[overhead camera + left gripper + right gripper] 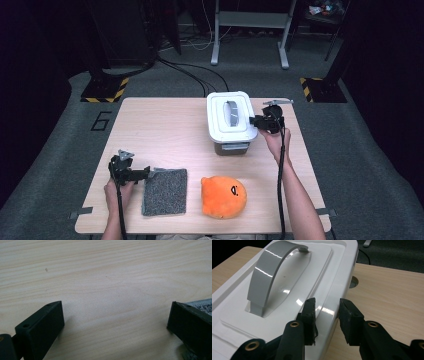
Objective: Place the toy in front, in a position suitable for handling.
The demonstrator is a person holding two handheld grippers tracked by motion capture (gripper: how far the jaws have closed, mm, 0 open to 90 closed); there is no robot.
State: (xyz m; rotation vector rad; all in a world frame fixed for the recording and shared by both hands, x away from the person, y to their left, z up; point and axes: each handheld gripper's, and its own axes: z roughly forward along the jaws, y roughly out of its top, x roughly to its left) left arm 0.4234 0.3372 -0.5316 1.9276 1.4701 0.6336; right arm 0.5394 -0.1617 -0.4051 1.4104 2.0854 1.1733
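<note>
While lid edge (342, 277) hides one pad — right tool (327, 320) clamps.

right claw (327, 320) | clamped on white lid (294, 290) edge | grey handle (272, 272) upright

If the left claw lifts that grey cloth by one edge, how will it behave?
The grey cloth lies flat like a thin mat, so it would probably droop rather than stay stiff. It looks light. Its speckled, rough surface should give the left claw decent grip, so slipping seems unlikely.
</note>
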